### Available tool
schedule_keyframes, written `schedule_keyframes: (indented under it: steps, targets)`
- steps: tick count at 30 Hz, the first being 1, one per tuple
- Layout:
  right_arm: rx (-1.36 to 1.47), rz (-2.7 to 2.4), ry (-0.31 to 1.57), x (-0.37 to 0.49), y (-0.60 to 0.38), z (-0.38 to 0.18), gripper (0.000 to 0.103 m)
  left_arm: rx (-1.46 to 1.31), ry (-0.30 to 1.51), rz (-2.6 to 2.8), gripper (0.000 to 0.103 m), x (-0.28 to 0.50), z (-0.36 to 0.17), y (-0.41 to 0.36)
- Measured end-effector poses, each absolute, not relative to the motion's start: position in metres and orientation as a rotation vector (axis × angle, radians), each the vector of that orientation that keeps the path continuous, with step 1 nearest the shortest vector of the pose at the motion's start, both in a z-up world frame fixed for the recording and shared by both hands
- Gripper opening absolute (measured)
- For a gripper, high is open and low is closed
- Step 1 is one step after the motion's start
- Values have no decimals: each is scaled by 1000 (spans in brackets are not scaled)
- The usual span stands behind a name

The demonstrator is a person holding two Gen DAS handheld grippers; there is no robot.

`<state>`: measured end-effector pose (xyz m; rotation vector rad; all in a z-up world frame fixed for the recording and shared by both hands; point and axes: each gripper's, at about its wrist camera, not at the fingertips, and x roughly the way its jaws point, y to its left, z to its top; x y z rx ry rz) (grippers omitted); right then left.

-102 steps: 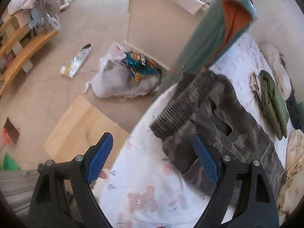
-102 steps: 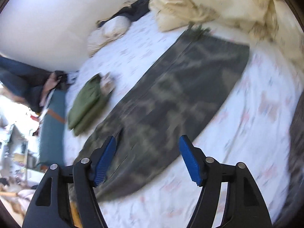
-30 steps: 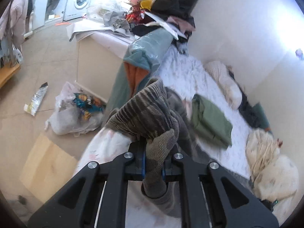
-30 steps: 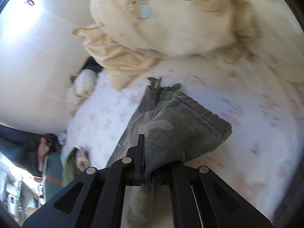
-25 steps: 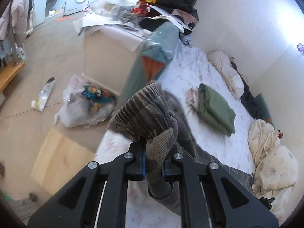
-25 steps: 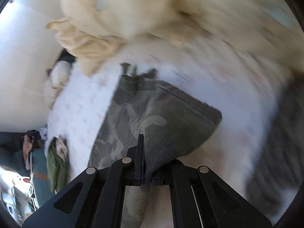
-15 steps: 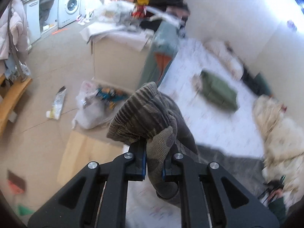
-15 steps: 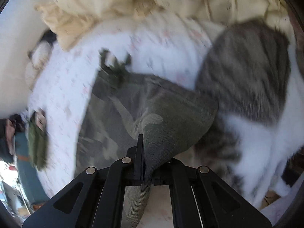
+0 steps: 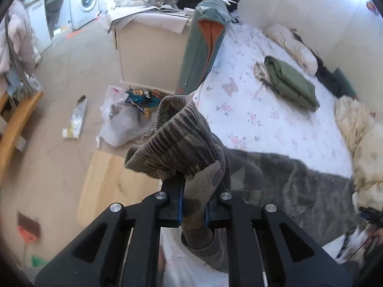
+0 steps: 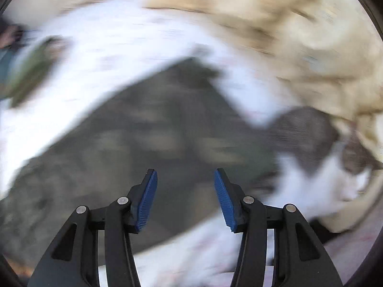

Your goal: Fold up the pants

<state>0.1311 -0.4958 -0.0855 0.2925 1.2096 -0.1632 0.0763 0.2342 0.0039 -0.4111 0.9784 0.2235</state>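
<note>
My left tool (image 9: 194,199) is clamped tight on the ribbed waistband of the camouflage pants (image 9: 182,143), the fabric bunched up above the blue pads and a fold hanging down between the black arms. From that pinch the pants trail to the right and lie spread across the bed (image 9: 258,110), over its white flowered sheet, their far end reaching the cream quilt (image 9: 363,138) heaped at the right edge. A folded green garment (image 9: 289,83) rests further up the bed, well apart from the pants, with a pale pillow (image 9: 292,45) near the wall beyond it. Off the bed, on the floor, sit a clear plastic bag (image 9: 124,124) of rubbish and a flat piece of cardboard (image 9: 107,186); a cream cabinet (image 9: 148,55) stands behind them, a teal and orange cloth (image 9: 203,43) draped down its side.

My right tool (image 10: 185,192) stands wide apart, its blue pads holding nothing (this view is heavily blurred). Below and ahead of it the pants (image 10: 148,143) lie flat on the sheet. To the right, touching the pants' edge as far as I can tell, is a grey and white cat (image 10: 311,143), lying against the quilt (image 10: 299,35).
</note>
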Motion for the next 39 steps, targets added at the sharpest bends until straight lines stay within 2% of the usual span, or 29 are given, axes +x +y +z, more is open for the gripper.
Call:
schedule_keyframes:
  steps: [5,7,9,11,12,18,20,21,25,27,31,35,37,39]
  targets:
    - [338,206,1115,127,-358,-81,50,-497,948,237,10,75,7,237]
    - [357,356,1117,124,-299,-89,44,-487,941,227,10,75,8,230]
    - [373,494,1142,116,-245,-100,26,-468,930,225,10,74,10,226]
    - [395,584,1170,106,-203,-112,15,-457,924,218,10,73,11,222]
    - [403,624,1188,100,-179,-120,12,-456,926,215,10,73,10,222]
    - [248,711,1312,92,-67,-185,10,-478,917,247,10,72,8,225]
    - [184,700,1364,98,-57,-208,10,-475,960,213,9,78,1,217]
    - [149,670,1388,100,-51,-221,5,-455,985,198,9,82,-4,211]
    - [220,632,1435,106,-61,-222,3,-351,970,188,9,89,2,192]
    - [251,643,1427,103,-75,-210,11,-324,955,187,9,89,6,186]
    - [288,606,1369,94,-129,-181,10,-314,936,167,9,88,10,179]
    - [297,406,1331,91,-216,-160,15,-285,925,187,9,89,12,175]
    - [317,313,1312,97,-263,-156,29,-278,929,215,9,92,10,177]
    - [414,267,1284,93,-304,-153,60,-269,933,228,9,94,8,177]
